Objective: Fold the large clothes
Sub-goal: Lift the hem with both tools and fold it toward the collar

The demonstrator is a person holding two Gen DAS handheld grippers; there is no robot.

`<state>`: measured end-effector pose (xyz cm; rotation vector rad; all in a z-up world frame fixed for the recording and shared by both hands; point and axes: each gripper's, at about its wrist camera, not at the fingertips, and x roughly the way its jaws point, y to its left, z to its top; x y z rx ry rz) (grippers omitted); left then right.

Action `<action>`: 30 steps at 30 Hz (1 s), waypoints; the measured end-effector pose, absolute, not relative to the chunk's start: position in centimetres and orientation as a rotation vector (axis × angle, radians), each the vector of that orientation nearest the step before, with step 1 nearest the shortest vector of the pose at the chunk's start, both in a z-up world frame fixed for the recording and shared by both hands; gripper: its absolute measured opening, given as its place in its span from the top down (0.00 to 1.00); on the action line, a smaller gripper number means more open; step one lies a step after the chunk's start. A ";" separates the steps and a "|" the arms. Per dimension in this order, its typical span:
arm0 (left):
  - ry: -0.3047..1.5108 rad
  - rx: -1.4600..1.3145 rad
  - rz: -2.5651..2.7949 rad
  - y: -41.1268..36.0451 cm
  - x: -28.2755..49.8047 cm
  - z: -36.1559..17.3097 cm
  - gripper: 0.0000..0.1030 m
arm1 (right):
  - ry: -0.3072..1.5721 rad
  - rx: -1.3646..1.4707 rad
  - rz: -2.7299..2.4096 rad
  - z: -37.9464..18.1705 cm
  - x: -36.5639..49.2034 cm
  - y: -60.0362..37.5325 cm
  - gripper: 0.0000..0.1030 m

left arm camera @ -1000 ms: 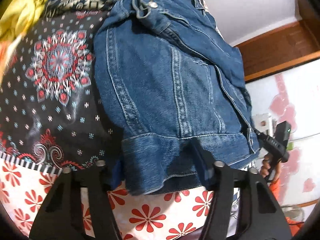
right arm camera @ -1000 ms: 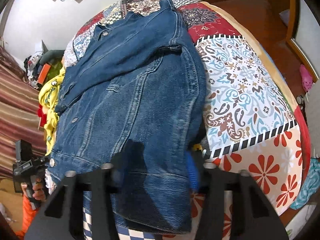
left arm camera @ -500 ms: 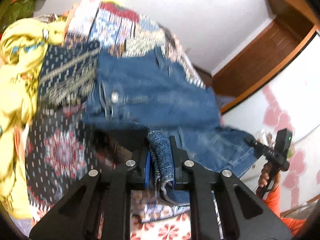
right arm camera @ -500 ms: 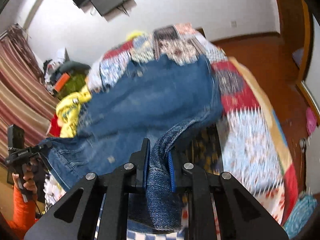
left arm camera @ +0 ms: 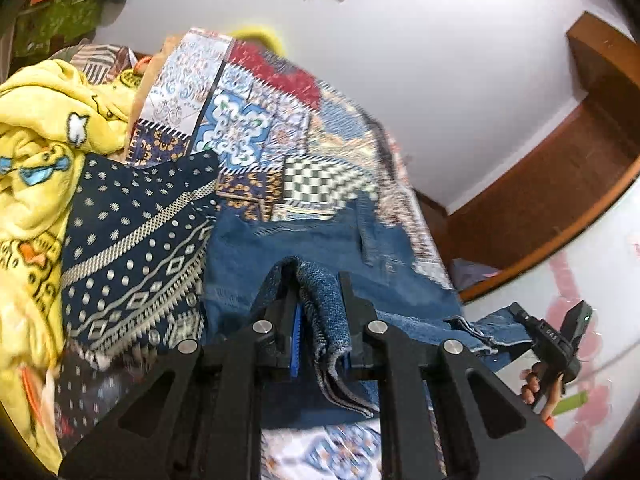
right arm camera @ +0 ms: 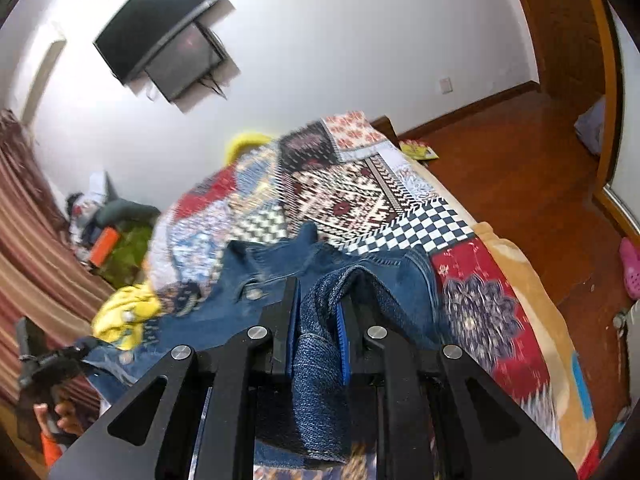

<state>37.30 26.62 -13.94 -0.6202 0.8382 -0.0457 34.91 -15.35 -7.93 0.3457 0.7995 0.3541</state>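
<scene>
A blue denim jacket [left arm camera: 312, 244] lies on the patchwork bedspread [left arm camera: 248, 128]. Its bottom hem is lifted off the bed at both corners. My left gripper [left arm camera: 318, 288] is shut on one hem corner, the cloth bunched between the black fingers and hanging below them. In the right wrist view the denim jacket [right arm camera: 272, 268] stretches away toward the collar, and my right gripper [right arm camera: 320, 300] is shut on the other hem corner. The other hand-held gripper [left arm camera: 556, 340] shows at the right of the left wrist view, with denim pulled toward it.
A yellow cartoon-print garment [left arm camera: 36, 152] and a dark blue patterned cloth [left arm camera: 132, 240] lie left of the jacket. Two wall screens [right arm camera: 160, 40] hang behind the bed. Wooden floor [right arm camera: 520, 168] runs along the right bedside, with pink slippers [right arm camera: 630, 268]. A clutter pile [right arm camera: 108, 224] sits at the left.
Both grippers closed on the jacket's bottom hem and lifted it up and forward toward the collar. The views tilted up from the bed to show wall and screens.
</scene>
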 end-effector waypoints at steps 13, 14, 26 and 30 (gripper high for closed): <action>1.032 -0.623 0.083 27.5 41.9 -24.4 0.78 | 1.103 0.139 0.353 -16.0 40.5 -13.9 0.73; 1.038 -0.587 0.086 27.2 41.8 -24.0 0.76 | 1.095 0.113 0.350 -15.6 39.9 -13.9 0.66; 0.872 -0.244 0.127 21.1 35.2 -14.2 0.08 | 0.951 0.032 0.377 -10.4 31.5 -13.5 0.35; 0.920 -0.140 0.035 17.4 34.1 -15.2 0.07 | 0.959 -0.027 0.423 -11.4 29.7 -11.3 0.35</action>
